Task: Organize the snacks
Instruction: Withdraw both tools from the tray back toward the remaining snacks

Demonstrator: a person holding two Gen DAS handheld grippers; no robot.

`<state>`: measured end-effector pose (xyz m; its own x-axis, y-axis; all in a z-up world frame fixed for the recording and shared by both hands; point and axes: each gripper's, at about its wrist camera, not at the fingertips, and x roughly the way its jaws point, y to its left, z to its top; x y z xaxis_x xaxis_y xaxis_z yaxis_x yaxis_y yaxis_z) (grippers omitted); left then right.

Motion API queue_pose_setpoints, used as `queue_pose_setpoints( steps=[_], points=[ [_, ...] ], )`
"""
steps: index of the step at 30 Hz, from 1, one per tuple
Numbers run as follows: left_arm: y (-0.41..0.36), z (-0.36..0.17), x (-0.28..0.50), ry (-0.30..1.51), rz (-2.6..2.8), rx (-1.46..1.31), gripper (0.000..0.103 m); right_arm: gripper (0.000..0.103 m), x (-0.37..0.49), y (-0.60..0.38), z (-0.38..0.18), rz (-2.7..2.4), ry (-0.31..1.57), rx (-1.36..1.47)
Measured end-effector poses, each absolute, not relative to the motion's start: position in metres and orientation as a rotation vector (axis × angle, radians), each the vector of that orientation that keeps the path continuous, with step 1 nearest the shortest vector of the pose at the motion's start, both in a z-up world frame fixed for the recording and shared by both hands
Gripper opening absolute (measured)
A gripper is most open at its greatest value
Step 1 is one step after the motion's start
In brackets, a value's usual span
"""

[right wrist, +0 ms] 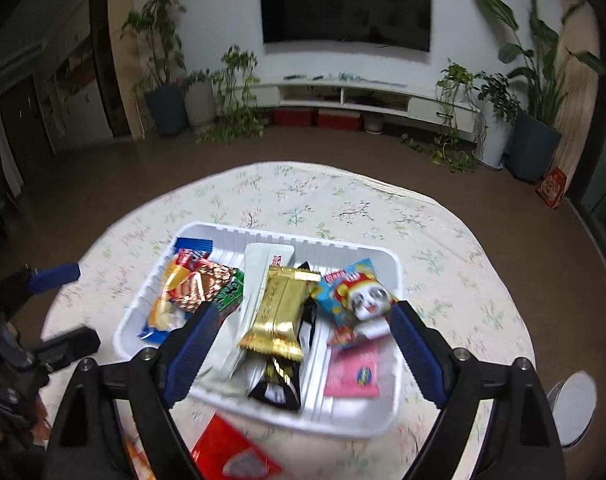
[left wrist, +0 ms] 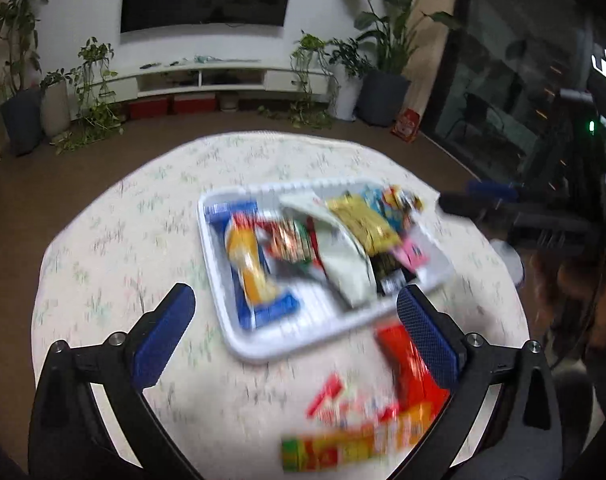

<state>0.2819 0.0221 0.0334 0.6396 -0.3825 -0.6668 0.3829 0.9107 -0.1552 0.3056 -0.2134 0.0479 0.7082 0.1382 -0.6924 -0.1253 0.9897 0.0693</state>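
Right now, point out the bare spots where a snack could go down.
Bare tablecloth beyond the white tray's far rim, and on the tray's left side. Inside the tray it is crowded with packets, though some floor shows near the pink packet. The near edge holds the loose red packet.

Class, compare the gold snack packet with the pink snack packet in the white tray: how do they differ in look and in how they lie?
The gold packet is shiny metallic foil with crimped ends; the pink packet looks matte, with a small round logo. The gold one lies on top of other snacks, partly over a black packet; the pink one lies flat on the floor of the white tray, at its right end. The gold one is longer. Both are sealed and inside the tray.
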Motion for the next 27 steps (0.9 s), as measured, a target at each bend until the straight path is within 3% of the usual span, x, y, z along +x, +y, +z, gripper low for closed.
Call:
queue_pose_setpoints(
  steps=[8, 17, 23, 27],
  points=[
    [0.042, 0.012, 0.217, 0.839, -0.406, -0.068, 0.102, 0.093, 0.233, -0.241, 0.039, 0.132, 0.778, 0.148],
    [0.010, 0.001, 0.171, 0.847, -0.613, 0.179, 0.102, 0.093, 0.168, -0.242, 0.013, 0.170, 0.848, 0.210],
    [-0.019, 0.000, 0.163, 0.817, -0.733, 0.473, 0.102, 0.093, 0.156, -0.239, -0.007, 0.196, 0.901, 0.241],
    [-0.025, -0.008, 0.174, 0.826, -0.778, 0.508, 0.102, 0.093, 0.160, -0.233, -0.011, 0.224, 0.911, 0.249]
  ],
)
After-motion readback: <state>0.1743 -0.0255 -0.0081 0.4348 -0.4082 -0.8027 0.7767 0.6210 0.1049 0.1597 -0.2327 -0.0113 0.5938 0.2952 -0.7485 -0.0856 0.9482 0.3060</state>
